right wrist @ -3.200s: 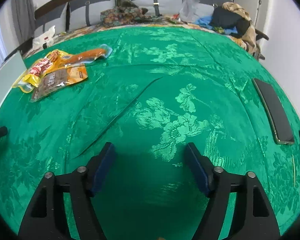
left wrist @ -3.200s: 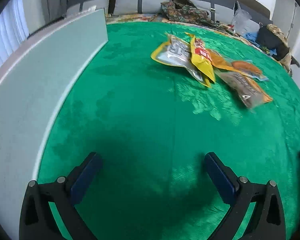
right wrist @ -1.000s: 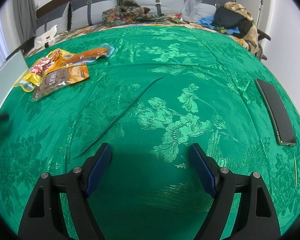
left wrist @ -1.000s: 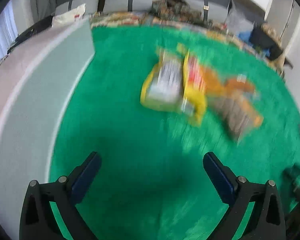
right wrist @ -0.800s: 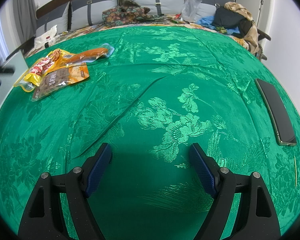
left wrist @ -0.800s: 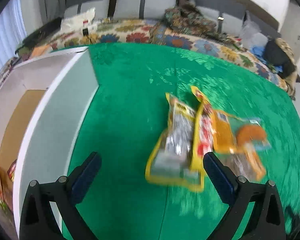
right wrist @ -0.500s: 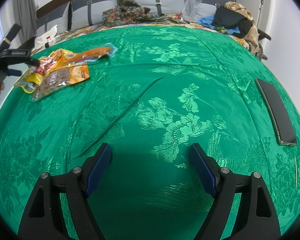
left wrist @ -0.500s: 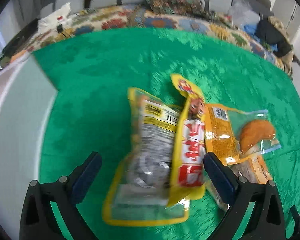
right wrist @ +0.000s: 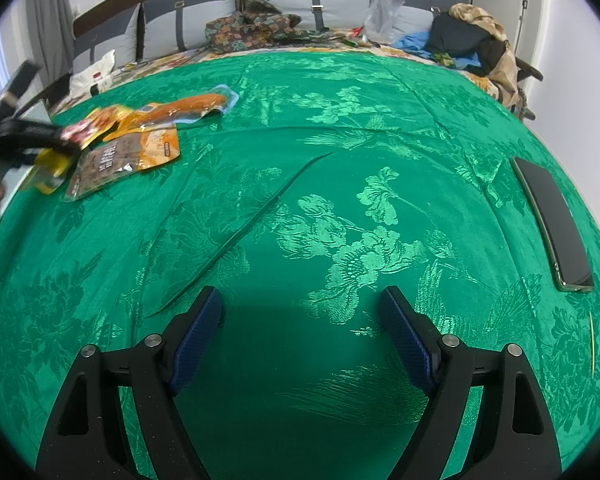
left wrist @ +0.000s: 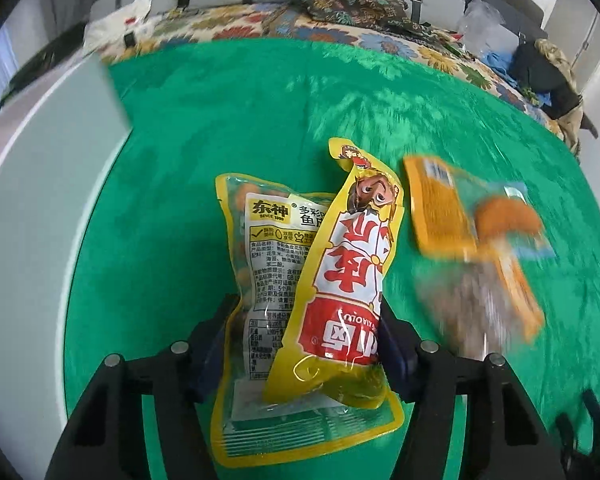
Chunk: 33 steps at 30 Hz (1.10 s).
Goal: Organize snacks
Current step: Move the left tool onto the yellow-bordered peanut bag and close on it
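Left gripper (left wrist: 306, 344) pinching two overlapped snack packets (left wrist: 332, 280) together (likely bound for storage); right gripper (right wrist: 300, 336) spread, idle.

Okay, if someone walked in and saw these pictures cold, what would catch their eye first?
Probably the left gripper, its fingers closed around two overlapping snack bags: a yellow-and-red cartoon packet lying over a yellow-edged peanut bag. Next, the bright green floral cloth covering the whole surface. To the right of the held bags, two more packets lie blurred, including an orange sausage pack.
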Tool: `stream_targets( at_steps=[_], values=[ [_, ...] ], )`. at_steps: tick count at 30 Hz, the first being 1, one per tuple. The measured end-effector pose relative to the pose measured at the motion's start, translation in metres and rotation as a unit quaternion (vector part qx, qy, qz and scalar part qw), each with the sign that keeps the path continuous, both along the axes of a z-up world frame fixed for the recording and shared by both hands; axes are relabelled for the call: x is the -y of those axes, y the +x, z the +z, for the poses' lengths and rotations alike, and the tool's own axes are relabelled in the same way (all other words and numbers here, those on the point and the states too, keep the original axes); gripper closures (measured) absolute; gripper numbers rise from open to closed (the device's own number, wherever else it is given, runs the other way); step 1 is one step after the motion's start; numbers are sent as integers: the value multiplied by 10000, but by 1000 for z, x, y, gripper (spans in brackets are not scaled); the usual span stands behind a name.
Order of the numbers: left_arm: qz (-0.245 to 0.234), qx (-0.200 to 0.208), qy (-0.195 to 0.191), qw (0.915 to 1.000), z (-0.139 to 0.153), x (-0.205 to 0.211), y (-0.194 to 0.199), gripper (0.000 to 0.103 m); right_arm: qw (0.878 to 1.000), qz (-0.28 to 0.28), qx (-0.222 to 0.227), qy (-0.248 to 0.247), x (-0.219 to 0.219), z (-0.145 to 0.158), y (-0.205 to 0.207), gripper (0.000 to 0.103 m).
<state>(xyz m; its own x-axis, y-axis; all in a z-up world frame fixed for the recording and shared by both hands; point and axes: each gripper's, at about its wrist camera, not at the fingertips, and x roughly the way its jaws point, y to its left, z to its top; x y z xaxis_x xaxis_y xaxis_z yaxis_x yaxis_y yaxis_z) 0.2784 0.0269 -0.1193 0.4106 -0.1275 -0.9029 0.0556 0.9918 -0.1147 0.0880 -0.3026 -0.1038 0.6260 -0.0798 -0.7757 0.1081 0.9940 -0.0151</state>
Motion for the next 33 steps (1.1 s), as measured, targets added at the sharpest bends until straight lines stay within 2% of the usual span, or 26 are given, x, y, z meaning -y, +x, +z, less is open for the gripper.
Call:
stream_targets(
  at_steps=[5, 8, 10, 12, 13, 16, 21, 33],
  values=[
    [-141, -202, -301, 9992, -2, -17, -72, 40, 10000, 0, 0, 0, 0, 0, 0, 18],
    [-266, -83, -278, 9992, -1, -20, -108, 34, 10000, -1, 0, 1, 0, 0, 0, 18],
    [-257, 82, -123, 9996, -6, -19, -121, 15, 10000, -1, 0, 2, 0, 0, 0, 18],
    [-244, 220, 161, 9993, -16, -16, -128, 4, 10000, -2, 0, 3, 0, 0, 0, 18],
    [-306, 428, 365, 9979, -20, -12, -132, 0, 10000, -2, 0, 4, 0, 0, 0, 18],
    [-358, 852, 478, 9946, -24, -13, -142, 0, 10000, -1, 0, 4, 0, 0, 0, 18],
    [-253, 989, 435, 9938, -26, -18, -140, 0, 10000, -2, 0, 4, 0, 0, 0, 18],
    [-242, 998, 433, 9938, -26, -18, -141, 0, 10000, -2, -1, 6, 0, 0, 0, 18]
  ],
)
